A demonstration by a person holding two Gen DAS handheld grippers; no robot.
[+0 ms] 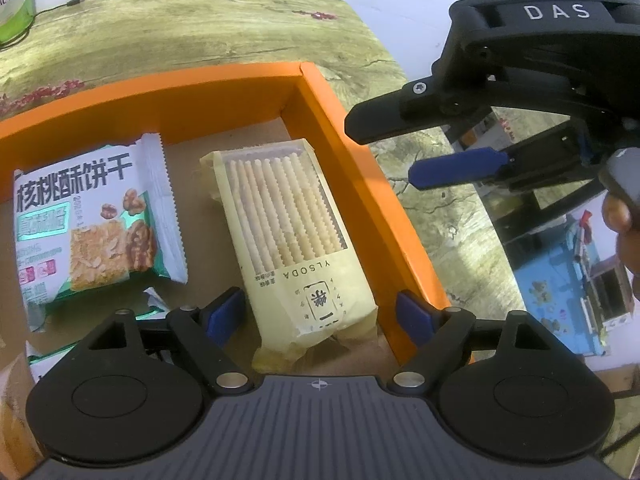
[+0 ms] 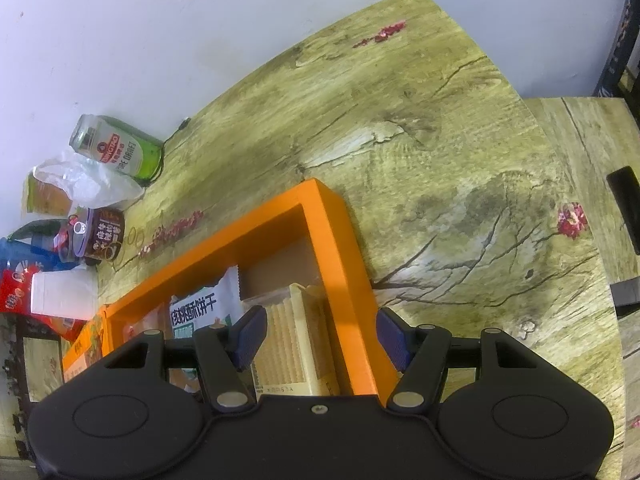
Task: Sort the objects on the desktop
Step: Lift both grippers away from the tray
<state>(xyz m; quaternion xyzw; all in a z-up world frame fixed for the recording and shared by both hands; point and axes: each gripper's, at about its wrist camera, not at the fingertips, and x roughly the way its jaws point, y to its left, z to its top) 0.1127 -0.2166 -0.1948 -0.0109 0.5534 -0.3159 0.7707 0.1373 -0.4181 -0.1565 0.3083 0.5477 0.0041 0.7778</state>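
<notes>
An orange box [image 1: 352,152] lies on the wood-print table. Inside it a cream pack of soda crackers [image 1: 296,236] lies along the right wall, and a white-and-green walnut biscuit packet [image 1: 88,224] lies to its left. My left gripper [image 1: 320,316] is open above the near end of the cracker pack, one blue pad on each side, not touching. My right gripper [image 1: 384,152] shows at the upper right, open and empty, just outside the box's right wall. In the right wrist view my right gripper [image 2: 320,340] is open over the orange wall [image 2: 344,280] and cracker pack [image 2: 292,344].
A green beer can [image 2: 116,148], a crumpled plastic bag [image 2: 84,184], a dark round tin [image 2: 100,236], a white cup [image 2: 60,296] and red packets stand at the table's far left by the wall. A cable [image 1: 52,10] runs along the back. The table's right edge [image 1: 472,184] drops off.
</notes>
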